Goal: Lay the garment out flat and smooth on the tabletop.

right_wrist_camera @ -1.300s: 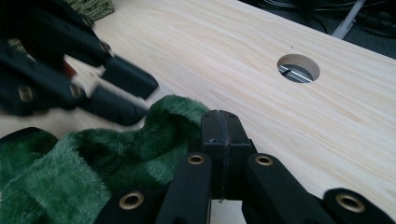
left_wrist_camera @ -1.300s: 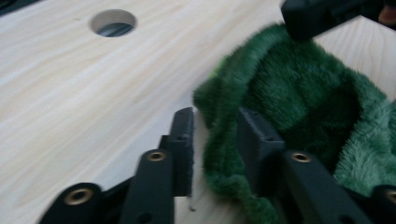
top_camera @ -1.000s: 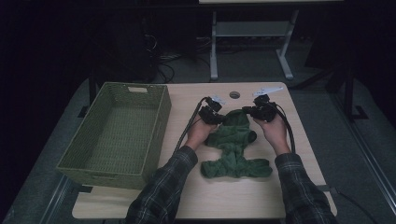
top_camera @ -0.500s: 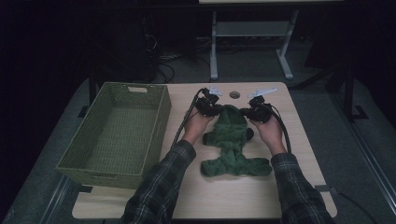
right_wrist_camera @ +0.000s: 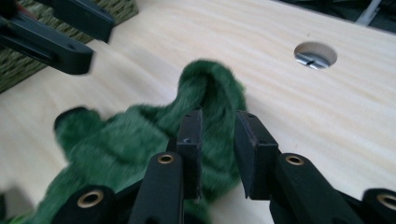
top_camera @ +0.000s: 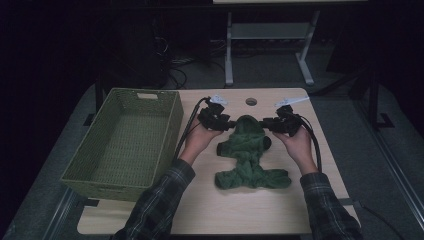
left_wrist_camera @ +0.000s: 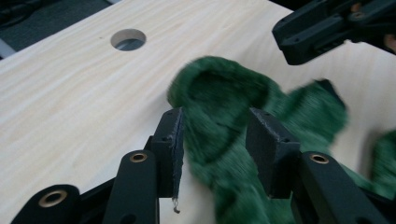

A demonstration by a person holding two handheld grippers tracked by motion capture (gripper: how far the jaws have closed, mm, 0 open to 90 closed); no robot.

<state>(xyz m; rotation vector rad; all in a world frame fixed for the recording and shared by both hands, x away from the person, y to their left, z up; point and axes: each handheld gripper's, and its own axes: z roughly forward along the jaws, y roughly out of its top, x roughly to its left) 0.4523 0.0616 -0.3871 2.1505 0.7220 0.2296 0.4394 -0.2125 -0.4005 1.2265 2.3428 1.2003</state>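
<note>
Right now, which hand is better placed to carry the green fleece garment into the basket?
Left. The left tool sits on the basket's side of the green fleece garment; the right tool would have to cross over. Both tools' jaws have just been opening, fleece between them.

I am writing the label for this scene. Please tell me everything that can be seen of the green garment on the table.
The green garment looks like fleece, small, with a hood, sleeves and dark cuffs. It lies flat on the wooden table, hood toward the far edge, right of the basket. The left gripper and right gripper, jaws just opening, straddle the hood's rim.

Dim lab: cables [top_camera: 172, 62], metal stand [top_camera: 267, 45]
</note>
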